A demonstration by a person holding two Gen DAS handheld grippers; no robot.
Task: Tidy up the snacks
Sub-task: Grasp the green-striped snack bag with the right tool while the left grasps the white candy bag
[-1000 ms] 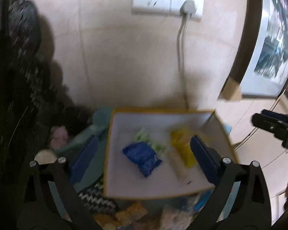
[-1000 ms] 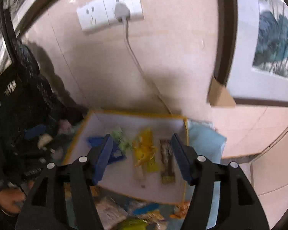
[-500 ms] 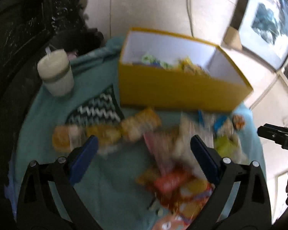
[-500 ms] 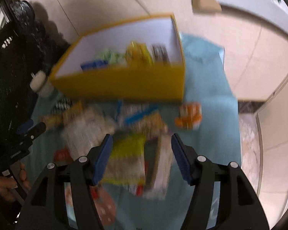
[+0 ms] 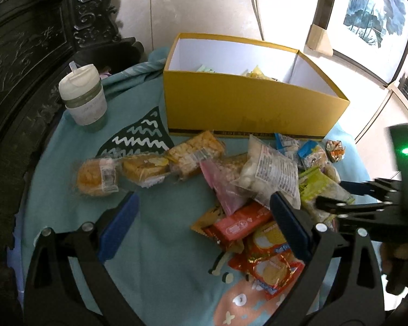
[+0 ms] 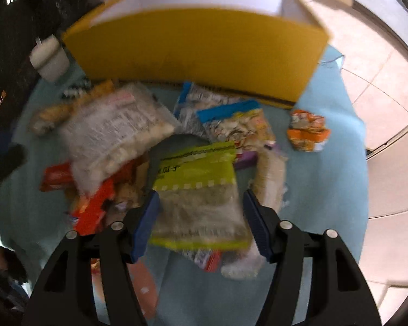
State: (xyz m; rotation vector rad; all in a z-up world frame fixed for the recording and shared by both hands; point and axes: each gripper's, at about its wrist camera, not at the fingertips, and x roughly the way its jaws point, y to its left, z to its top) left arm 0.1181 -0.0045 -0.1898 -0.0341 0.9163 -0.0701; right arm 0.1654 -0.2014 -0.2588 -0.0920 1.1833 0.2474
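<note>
My right claw (image 6: pixel 198 221), jaws just opened wider, straddles the green packet (image 6: pixel 197 193): light, crinkly, slippery; pinch its sides.

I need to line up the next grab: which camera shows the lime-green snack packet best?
The right wrist view: the lime-green packet fills the frame's middle, lying between the open right gripper, though blurred. The left wrist view shows only part of it, at the pile's right edge, partly behind the gripper's finger.

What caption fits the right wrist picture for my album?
Open right gripper straddles a green snack packet before the yellow box.
</note>
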